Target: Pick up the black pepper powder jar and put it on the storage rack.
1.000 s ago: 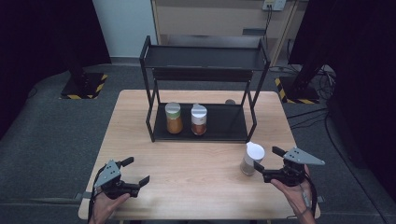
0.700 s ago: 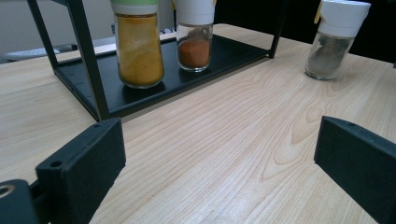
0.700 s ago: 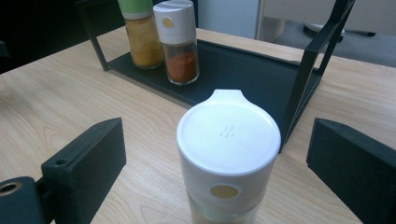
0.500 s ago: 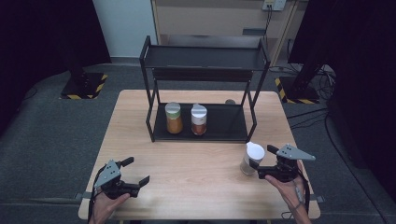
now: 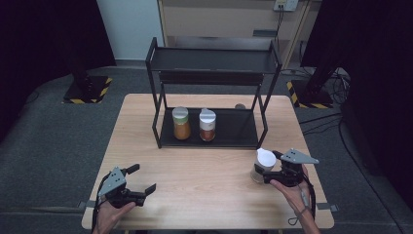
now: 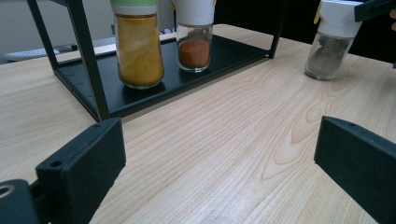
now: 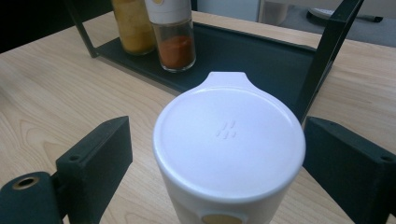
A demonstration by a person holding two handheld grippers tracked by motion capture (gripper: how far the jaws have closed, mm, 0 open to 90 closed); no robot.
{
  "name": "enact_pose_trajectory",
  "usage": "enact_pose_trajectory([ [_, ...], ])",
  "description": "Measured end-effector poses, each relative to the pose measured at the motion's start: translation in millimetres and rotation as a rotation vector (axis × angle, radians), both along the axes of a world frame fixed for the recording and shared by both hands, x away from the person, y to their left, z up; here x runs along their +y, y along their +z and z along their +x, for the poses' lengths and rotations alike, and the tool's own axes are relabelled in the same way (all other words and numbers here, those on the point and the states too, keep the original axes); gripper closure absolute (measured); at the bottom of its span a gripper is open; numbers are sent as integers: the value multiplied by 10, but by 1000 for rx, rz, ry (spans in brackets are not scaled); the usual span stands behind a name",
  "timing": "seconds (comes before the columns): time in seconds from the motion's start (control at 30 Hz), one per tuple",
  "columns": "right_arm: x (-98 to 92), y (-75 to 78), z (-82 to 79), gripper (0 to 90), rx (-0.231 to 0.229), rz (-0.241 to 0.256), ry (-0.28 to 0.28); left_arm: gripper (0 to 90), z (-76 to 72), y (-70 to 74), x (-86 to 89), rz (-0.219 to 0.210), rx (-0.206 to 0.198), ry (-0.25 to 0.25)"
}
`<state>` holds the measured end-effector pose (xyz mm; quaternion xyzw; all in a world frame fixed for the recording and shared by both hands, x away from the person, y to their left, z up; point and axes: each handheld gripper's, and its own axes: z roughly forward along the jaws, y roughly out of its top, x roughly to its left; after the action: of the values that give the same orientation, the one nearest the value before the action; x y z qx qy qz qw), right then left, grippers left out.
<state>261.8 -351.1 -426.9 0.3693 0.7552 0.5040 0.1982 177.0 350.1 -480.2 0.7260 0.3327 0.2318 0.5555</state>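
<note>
White-capped spice jar (image 7: 229, 154) sits right between the right gripper's (image 5: 269, 170) two black jaws now, and those jaws stand apart, a clear gap on each side of the cap, nothing clamped yet. A second ago that gripper sat just beside the jar, off to its outer side; it has since slid in so the jar stands inside the open jaws, upright on the wooden table (image 5: 204, 161). The jar itself has not shifted. The right hand (image 5: 292, 192) holds the gripper from behind, cable trailing down the wrist. Over on the other side, the left gripper (image 5: 138, 180) rests low on the table, jaws wide apart and empty, unmoved from a second ago; from its own camera the same jar (image 6: 332, 42) shows well ahead and off to one side. Farther beyond the right gripper, the black rack (image 5: 214, 73) stands at the back of the table, and on its lower shelf a yellow-filled jar (image 5: 180, 123) and a red-filled jar (image 5: 207, 125) stand just beside each other, both upright.
</note>
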Motion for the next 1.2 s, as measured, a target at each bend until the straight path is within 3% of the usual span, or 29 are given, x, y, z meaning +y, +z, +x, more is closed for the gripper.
enact_pose_trajectory([
  [0.3,26,-54,33,176,5,-4,-10,7,-1,0,2,-1,-1,0],
  [0.57,14,-96,32,300,-7,-9,-3,7,0,-2,4,-2,0,1],
  [1.2,3,-40,107,309,-22,-38,63,7,4,-6,9,-4,1,0],
])
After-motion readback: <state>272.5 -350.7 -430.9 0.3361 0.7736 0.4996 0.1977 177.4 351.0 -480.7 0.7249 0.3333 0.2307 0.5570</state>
